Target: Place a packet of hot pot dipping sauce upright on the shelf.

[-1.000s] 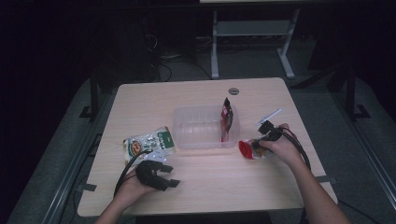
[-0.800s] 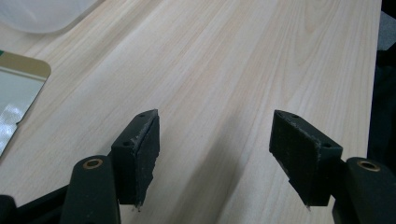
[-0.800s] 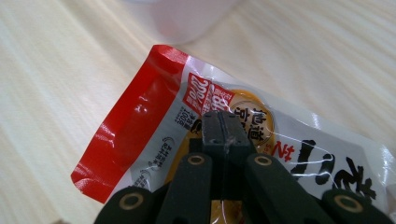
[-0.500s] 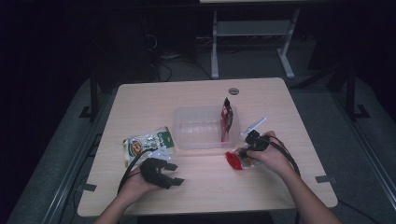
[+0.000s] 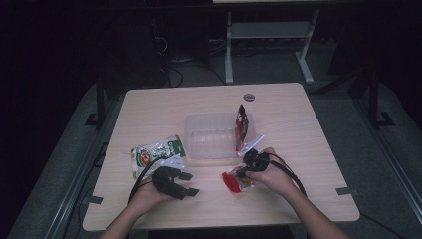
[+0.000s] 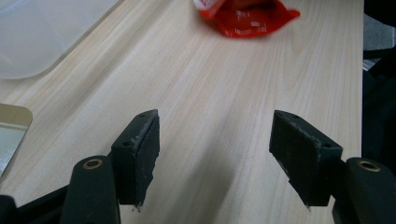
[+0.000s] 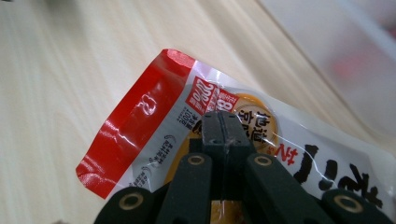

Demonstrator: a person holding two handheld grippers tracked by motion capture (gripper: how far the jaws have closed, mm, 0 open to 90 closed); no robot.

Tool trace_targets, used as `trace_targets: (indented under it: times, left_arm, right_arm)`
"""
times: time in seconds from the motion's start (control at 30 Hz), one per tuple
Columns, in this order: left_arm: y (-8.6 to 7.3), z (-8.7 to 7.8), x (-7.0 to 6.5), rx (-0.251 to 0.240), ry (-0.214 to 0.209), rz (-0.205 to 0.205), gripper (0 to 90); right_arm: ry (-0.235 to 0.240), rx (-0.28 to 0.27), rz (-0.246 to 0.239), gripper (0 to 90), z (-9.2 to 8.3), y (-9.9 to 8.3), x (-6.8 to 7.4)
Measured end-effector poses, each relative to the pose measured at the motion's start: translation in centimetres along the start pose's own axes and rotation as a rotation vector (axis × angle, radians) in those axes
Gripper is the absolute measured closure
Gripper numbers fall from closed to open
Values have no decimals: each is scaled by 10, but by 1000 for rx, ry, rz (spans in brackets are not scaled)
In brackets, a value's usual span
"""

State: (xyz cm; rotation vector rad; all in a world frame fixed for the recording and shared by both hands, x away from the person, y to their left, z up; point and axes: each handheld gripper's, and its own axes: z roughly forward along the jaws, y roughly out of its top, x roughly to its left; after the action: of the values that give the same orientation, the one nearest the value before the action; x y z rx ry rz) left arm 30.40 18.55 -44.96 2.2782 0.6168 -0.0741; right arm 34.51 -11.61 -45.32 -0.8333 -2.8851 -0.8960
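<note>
A red and white snack packet (image 5: pixel 232 182) (image 7: pixel 149 126) lies just over the table in front of the clear plastic container (image 5: pixel 211 137). My right gripper (image 5: pixel 245 173) (image 7: pixel 224 133) is shut on its clear middle, with the red end sticking out leftward. My left gripper (image 5: pixel 191 183) (image 6: pixel 215 149) rests low over the bare wood at the front left, jaws wide open with nothing between them. In the left gripper view the red packet (image 6: pixel 247 18) lies ahead of those jaws.
A dark red packet (image 5: pixel 241 127) stands upright inside the container's right end. A green and white packet (image 5: pixel 157 152) lies left of the container, behind my left hand. A white wrapper (image 5: pixel 255 143) sits by the container's right front corner. The container's corner (image 6: pixel 42 32) shows at far left.
My right hand has carried the red packet leftward and nearer the front edge, from beside the container's right end to in front of it. The left gripper has stayed put.
</note>
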Motion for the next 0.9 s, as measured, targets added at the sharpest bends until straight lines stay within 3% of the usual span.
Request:
trace_targets:
  times: [0.27,0.43,0.53,0.7,0.8,0.9]
  left_arm:
    - [1,0,-1,0,3,4,331]
    - [3,-1,-4,-19,4,22,364]
    - [7,-1,-9,-26,-1,46,447]
    - [21,0,-21,-44,-29,98,687]
    - [31,2,-26,-51,-61,88,819]
    - [40,8,-29,-51,-87,92,884]
  right_arm:
    - [55,-5,-81,900,15,17,20]
    - [88,-77,-46,900,-1,16,16]
    - [82,-107,-13,900,-14,11,13]
    - [61,-137,35,900,-36,-3,3]
    - [39,-155,59,895,-47,-13,-2]
    - [19,-166,79,811,-54,-24,-4]
